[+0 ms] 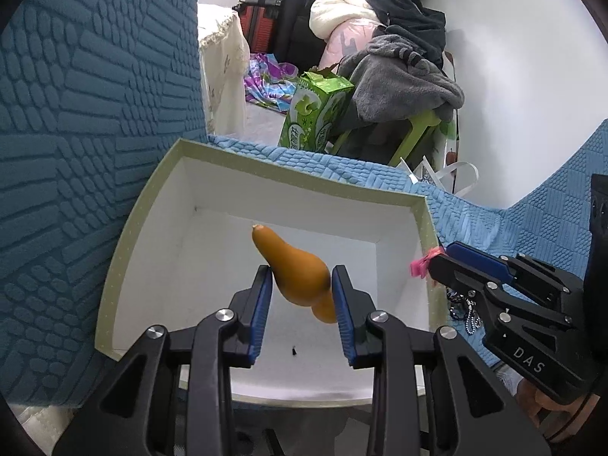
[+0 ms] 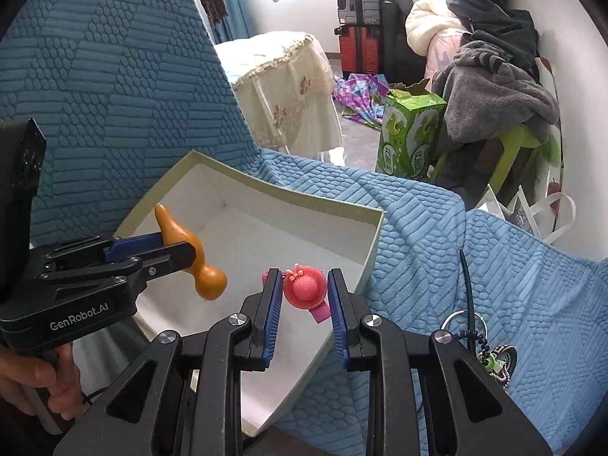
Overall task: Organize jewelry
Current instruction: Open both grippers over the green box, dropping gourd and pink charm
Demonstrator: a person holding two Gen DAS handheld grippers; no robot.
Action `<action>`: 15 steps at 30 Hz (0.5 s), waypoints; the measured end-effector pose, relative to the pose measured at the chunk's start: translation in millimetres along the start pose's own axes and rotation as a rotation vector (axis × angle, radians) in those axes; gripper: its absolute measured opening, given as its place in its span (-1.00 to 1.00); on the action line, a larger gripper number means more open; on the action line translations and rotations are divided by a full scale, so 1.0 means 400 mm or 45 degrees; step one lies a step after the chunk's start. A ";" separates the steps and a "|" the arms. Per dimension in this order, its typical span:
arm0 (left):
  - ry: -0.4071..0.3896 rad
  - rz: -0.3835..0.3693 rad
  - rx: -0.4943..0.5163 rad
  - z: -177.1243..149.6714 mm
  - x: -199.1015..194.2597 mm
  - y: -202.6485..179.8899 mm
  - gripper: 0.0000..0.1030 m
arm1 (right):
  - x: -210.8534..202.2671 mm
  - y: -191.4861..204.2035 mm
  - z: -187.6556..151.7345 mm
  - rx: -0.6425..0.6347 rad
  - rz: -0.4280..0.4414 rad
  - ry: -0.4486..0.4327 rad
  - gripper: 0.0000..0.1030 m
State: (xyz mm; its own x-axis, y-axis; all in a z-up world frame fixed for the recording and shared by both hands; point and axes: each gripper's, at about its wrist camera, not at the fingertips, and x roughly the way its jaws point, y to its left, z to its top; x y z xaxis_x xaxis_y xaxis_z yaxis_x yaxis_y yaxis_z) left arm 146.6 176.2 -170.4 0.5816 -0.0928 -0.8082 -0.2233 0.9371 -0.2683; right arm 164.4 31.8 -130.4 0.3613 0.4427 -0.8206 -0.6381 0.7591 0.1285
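An orange gourd-shaped charm (image 1: 300,273) hangs over the open box (image 1: 285,197), and my left gripper (image 1: 302,275) is shut on its middle. The right wrist view shows the same gourd (image 2: 207,279) in the left gripper (image 2: 176,247) above the box's left side (image 2: 266,243). My right gripper (image 2: 304,277) is shut on a pink hat-shaped charm (image 2: 304,290) with a pink strap, held over the box's near right rim. From the left wrist view, the right gripper (image 1: 437,258) shows a bit of pink at its tips. The box is white inside with a pale green rim.
A keyring with beads and chain (image 2: 490,353) lies on the light blue textured cover (image 2: 456,247) right of the box. A dark teal padded back (image 1: 76,114) rises on the left. Beyond the edge stand a green carton (image 2: 410,140) and heaped clothes (image 2: 494,95). A hand (image 2: 49,387) holds the left gripper.
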 end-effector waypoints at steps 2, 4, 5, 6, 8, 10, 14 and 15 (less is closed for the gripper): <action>-0.018 0.007 0.005 0.004 -0.017 -0.008 0.02 | -0.020 -0.008 0.004 0.007 -0.001 -0.020 -0.39; -0.039 0.005 0.002 0.008 -0.042 -0.016 0.07 | -0.049 -0.014 0.009 0.017 0.014 -0.054 -0.31; -0.048 0.004 0.003 0.010 -0.053 -0.019 0.09 | -0.061 -0.016 0.011 0.020 0.015 -0.070 -0.31; -0.056 0.009 0.007 0.011 -0.064 -0.024 0.10 | -0.075 -0.018 0.013 0.024 0.014 -0.087 -0.31; -0.085 0.028 0.018 0.016 -0.092 -0.039 0.32 | -0.108 -0.026 0.017 0.034 0.024 -0.123 -0.31; -0.124 0.038 0.027 0.022 -0.122 -0.054 0.47 | -0.142 -0.031 0.022 0.038 0.025 -0.162 -0.31; -0.192 0.031 0.045 0.027 -0.184 -0.092 0.49 | -0.222 -0.045 0.033 0.045 0.040 -0.247 -0.31; -0.210 0.034 0.047 0.028 -0.194 -0.103 0.49 | -0.243 -0.048 0.034 0.045 0.042 -0.271 -0.31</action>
State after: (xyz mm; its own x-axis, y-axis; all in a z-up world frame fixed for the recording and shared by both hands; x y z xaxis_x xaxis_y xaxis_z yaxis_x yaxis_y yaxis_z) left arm 119.4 148.5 -90.8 0.6968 -0.0143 -0.7171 -0.2129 0.9506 -0.2259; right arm 150.8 -19.2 -45.4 0.4782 0.5557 -0.6801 -0.6293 0.7570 0.1760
